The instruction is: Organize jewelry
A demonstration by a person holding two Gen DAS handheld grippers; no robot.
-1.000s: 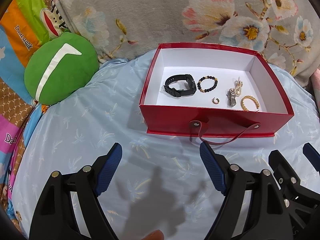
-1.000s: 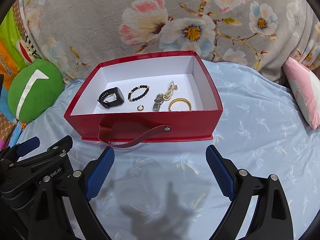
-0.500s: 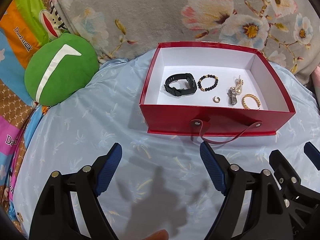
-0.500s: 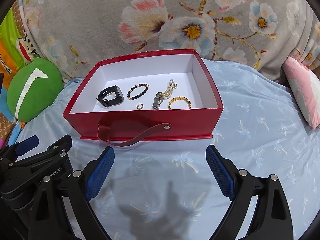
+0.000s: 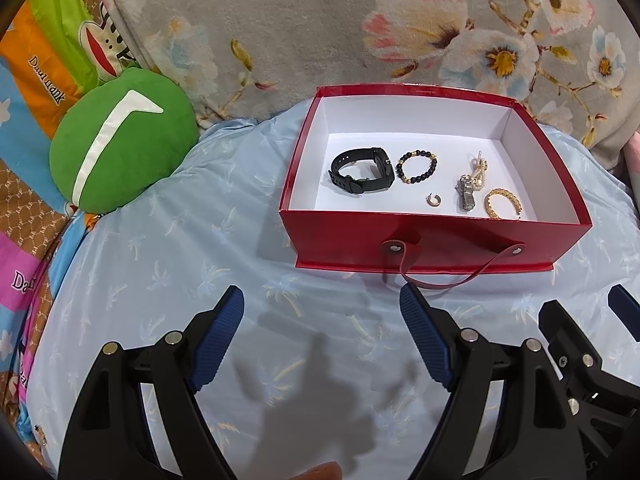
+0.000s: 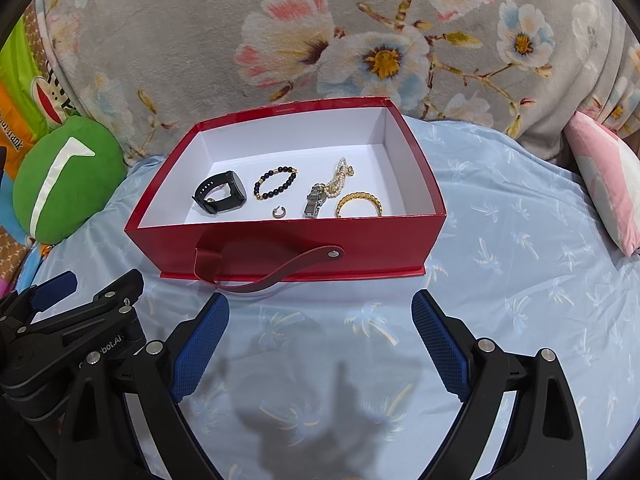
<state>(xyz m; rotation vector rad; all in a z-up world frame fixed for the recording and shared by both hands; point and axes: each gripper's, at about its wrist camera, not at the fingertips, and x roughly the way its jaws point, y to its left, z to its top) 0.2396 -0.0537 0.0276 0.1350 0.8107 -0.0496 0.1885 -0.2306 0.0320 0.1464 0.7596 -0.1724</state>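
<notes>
A red box with a white inside sits on the pale blue sheet. In it lie a black smartwatch, a black-and-gold bead bracelet, a small ring, a silver watch with a pearl strand and a gold bangle. My left gripper stands open before the box, nothing between its blue pads. My right gripper is likewise open and empty, beside the left.
A green round cushion lies left of the box. A grey floral blanket rises behind it. A pink pillow sits at the right. The box's leather strap hangs toward the grippers.
</notes>
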